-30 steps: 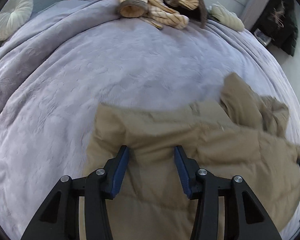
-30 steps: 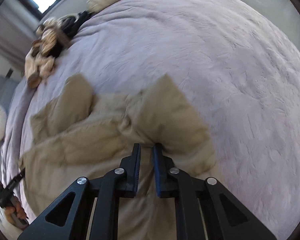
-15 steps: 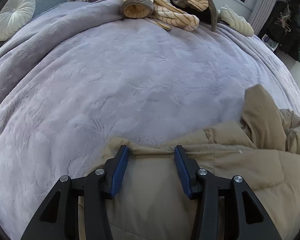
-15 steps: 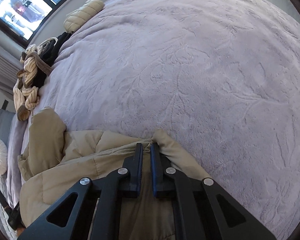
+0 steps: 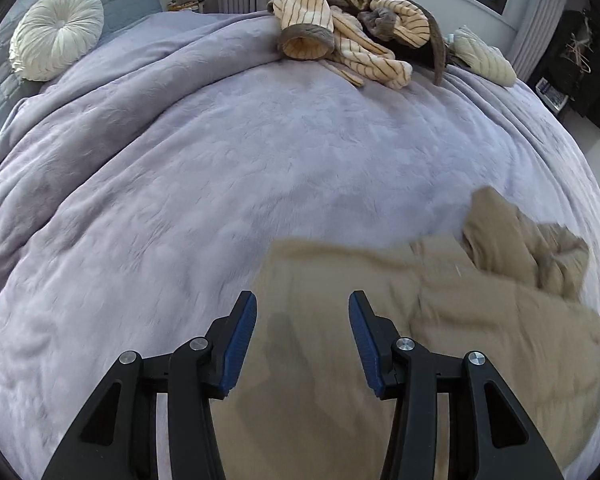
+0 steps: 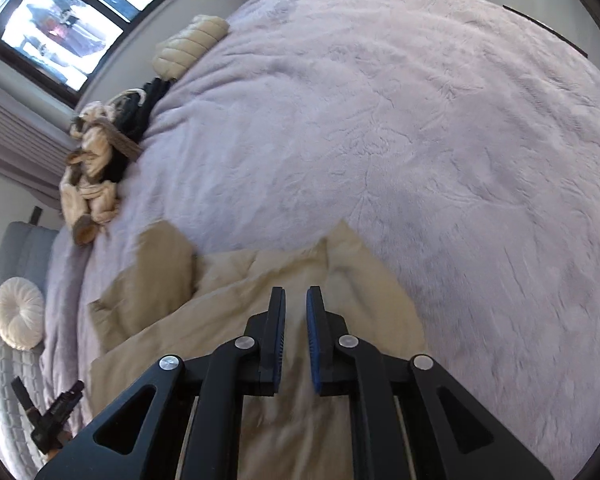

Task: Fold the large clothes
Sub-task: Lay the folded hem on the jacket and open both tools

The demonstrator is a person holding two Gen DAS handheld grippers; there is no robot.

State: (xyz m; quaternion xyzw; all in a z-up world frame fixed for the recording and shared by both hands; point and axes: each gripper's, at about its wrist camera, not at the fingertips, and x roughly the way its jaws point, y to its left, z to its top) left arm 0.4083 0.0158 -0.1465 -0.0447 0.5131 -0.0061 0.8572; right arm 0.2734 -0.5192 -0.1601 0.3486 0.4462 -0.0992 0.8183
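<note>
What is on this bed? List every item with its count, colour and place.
tan padded jacket: one, tan, spread on the near part of the bed.
lilac plush blanket: one, lilac, covers the bed.
cream striped garment pile: one heap, cream and brown, far edge.
cream quilted bundle: one, cream, far edge by the window.
round white pleated cushion: one, white, by the grey headboard.
left gripper: black, blue fingers apart, above the jacket.
right gripper: black, fingers opening, nothing visibly pinched.

Lavender blanket across the bed, round white cushion at the headboard (far-left corner), window beyond.
</note>
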